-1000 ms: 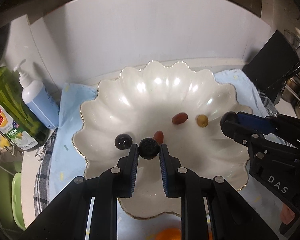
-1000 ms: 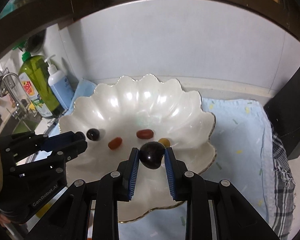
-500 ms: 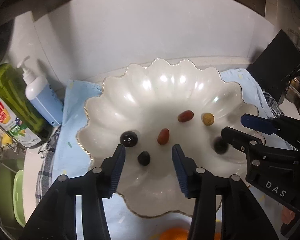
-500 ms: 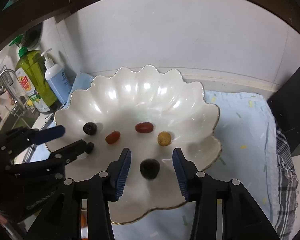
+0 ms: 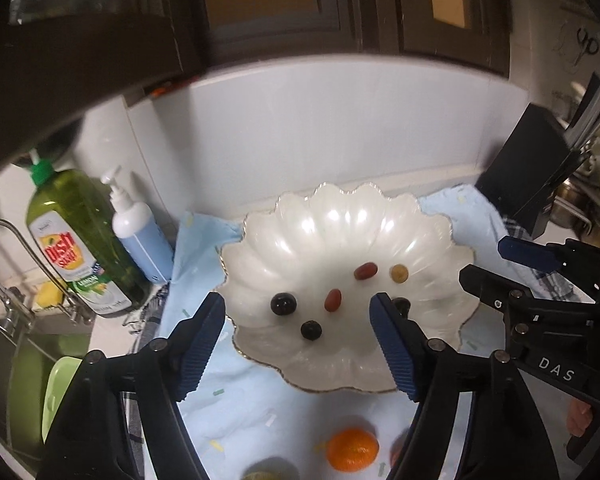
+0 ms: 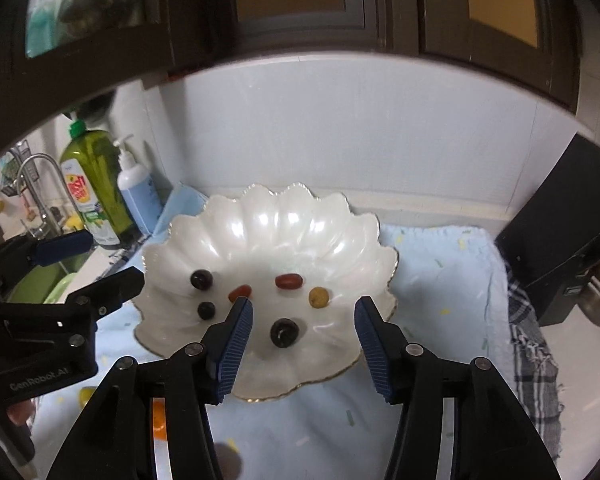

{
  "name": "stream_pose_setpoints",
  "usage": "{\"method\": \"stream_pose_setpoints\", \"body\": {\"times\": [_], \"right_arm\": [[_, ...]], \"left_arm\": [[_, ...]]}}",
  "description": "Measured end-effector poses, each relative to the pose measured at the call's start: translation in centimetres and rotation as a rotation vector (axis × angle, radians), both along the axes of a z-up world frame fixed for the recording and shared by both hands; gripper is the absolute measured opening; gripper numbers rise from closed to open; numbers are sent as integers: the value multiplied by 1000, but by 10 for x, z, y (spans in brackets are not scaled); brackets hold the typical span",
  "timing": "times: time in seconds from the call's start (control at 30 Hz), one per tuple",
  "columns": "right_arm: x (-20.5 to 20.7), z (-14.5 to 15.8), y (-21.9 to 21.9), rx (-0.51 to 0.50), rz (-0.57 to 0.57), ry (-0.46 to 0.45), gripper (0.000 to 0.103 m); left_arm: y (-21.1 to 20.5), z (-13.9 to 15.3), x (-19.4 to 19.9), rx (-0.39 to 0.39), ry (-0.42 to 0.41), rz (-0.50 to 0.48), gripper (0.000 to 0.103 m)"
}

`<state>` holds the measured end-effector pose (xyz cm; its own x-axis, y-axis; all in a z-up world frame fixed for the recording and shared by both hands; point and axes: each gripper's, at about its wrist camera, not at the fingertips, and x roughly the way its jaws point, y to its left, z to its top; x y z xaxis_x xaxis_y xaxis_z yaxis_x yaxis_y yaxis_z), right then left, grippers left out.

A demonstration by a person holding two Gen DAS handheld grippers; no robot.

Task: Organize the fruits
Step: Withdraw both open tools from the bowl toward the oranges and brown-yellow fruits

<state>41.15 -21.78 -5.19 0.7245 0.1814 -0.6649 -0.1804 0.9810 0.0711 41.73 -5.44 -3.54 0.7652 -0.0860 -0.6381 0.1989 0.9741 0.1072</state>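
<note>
In scalloped dish [image 6: 188, 240], six fruits, tongs apart

Glossy pearly dish [image 5: 340, 224] rests on soft, matt blue cloth [image 6: 440, 280].

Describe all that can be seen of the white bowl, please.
The bowl is wide and shallow, shell-shaped, with a scalloped rim edged in thin gold. It looks like glossy pearly ceramic or glass and shines under the light. It sits upright on a light blue cloth near the wall. Six small fruits lie apart inside it: three dark, two red, one yellow. Neither gripper touches it.
</note>
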Motion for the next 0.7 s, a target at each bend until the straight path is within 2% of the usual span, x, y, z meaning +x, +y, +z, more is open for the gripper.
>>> {"method": "stream_pose_setpoints", "body": {"times": [0.27, 0.7], "right_arm": [[-34, 23, 2, -26, 1, -91, 60], [-89, 37, -5, -15, 18, -140, 60]], "left_arm": [[12, 17, -35, -33, -47, 7, 78], [3, 29, -100, -46, -120, -35, 81]]}}
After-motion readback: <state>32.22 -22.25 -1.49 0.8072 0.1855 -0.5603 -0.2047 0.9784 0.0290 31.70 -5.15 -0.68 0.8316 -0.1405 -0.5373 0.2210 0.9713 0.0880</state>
